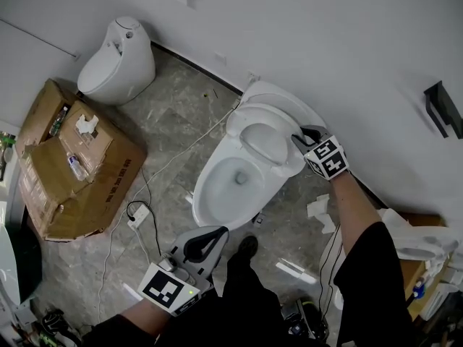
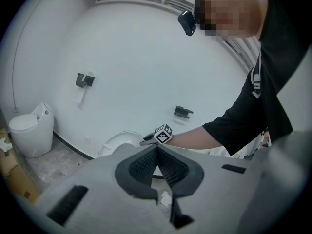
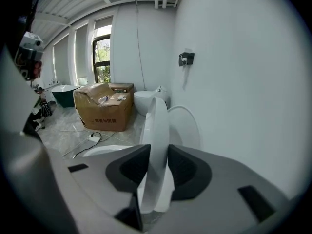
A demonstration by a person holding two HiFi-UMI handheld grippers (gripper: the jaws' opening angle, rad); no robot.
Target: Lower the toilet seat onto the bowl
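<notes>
A white toilet stands by the wall, its bowl (image 1: 217,186) uncovered. Its seat (image 1: 264,144) is raised and tilts a little forward of the lid (image 1: 278,100), which leans back on the wall. My right gripper (image 1: 299,139) is at the seat's upper right edge. In the right gripper view the seat (image 3: 158,130) runs edge-on between both pads, and the gripper (image 3: 158,165) is shut on it, with the lid (image 3: 187,126) behind. My left gripper (image 1: 205,243) hangs low in front of the bowl, away from the toilet. Its jaws (image 2: 157,152) are shut on nothing.
A torn cardboard box (image 1: 72,161) lies on the floor at left, with a second white toilet (image 1: 116,60) behind it. A power strip with a cable (image 1: 139,215) lies left of the bowl. Paper scraps (image 1: 318,212) lie right of it. A dark bracket (image 1: 443,107) sticks out of the wall.
</notes>
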